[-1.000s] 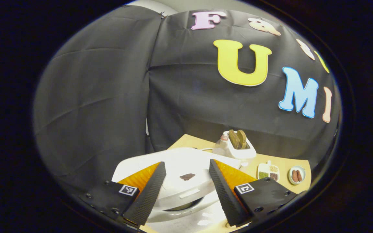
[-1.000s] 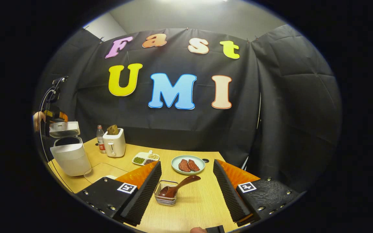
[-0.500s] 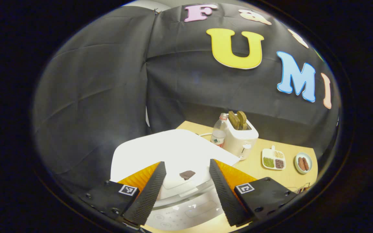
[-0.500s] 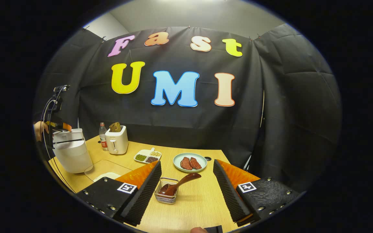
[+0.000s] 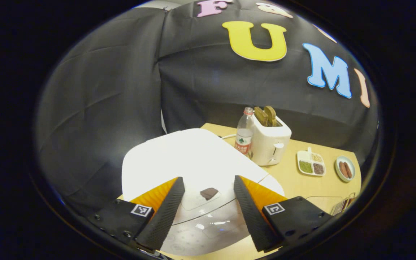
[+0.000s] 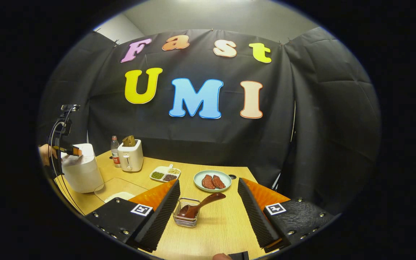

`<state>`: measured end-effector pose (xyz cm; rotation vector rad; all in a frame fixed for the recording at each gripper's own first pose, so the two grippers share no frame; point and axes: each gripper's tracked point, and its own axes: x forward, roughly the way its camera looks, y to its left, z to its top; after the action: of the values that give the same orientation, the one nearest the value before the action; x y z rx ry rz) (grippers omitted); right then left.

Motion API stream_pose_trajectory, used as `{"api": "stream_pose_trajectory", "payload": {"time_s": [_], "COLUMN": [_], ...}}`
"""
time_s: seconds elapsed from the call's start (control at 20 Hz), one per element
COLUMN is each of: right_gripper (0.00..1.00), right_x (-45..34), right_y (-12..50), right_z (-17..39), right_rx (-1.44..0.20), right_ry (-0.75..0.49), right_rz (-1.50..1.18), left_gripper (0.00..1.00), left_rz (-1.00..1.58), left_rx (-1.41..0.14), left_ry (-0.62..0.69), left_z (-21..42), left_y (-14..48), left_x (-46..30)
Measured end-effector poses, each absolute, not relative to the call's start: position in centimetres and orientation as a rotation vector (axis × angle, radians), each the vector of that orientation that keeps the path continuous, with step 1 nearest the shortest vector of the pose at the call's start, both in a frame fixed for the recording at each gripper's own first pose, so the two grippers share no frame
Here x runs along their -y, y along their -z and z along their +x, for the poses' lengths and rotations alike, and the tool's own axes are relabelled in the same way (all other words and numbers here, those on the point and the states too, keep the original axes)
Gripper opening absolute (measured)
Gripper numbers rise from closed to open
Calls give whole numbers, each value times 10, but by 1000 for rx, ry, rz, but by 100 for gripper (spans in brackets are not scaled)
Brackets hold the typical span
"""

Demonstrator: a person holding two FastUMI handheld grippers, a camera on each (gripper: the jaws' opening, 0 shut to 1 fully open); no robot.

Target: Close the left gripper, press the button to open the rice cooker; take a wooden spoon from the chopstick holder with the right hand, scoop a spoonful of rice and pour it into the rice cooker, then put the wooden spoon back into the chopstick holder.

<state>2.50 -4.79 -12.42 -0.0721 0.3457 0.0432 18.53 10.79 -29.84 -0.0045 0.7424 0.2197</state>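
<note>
Over the rice cooker (image 5: pixel 208 227): left tool (image 5: pixel 207 178), fingers apart, nothing between them, dark-marked button (image 5: pixel 209 193) straight ahead on the lid (image 5: pixel 179 155). Touching the lid or just above it: can't tell. Lid down and flush.

Well apart from the cooker, across the tabletop (image 6: pixel 222 227): right tool (image 6: pixel 208 181) also spread wide, clamped on nothing, aimed at the wire holder (image 6: pixel 185 218). Wooden spoon (image 6: pixel 199 207) lying in the holder, bowl end down, handle leaning out over the rim away from the cooker.

Progress: spoon already where the task's end wants it, cooker shut. Fits two stages: ahead of the button press, or after scooping, with spoon returned and lid back down. Can't settle which. No look inside the pot, so rice in there or not: unknown.

View differences:
- **Left gripper view:** lid top and button close up, plus toaster (image 5: pixel 269 141) and bottle (image 5: pixel 244 131) just beyond the cooker.
- **Right gripper view:** spoon and holder clearly. Cooker side-on and far off, left tool and a hand (image 6: pixel 43 153) at its top.
</note>
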Motion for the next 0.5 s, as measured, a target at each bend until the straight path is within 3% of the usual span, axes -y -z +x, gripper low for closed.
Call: {"api": "stream_pose_trajectory", "payload": {"time_s": [0.3,0.5], "right_gripper": [98,98], "right_x": [33,17], "right_y": [112,93], "right_z": [29,33], "right_rx": [-325,-287], "right_ry": [-56,-78], "right_rz": [-48,-34], "left_gripper": [97,99], "left_rz": [-51,24], "left_rx": [-665,-482], "left_ry": [-181,-67], "left_z": [191,179], "left_y": [291,215], "left_x": [-98,-70]}}
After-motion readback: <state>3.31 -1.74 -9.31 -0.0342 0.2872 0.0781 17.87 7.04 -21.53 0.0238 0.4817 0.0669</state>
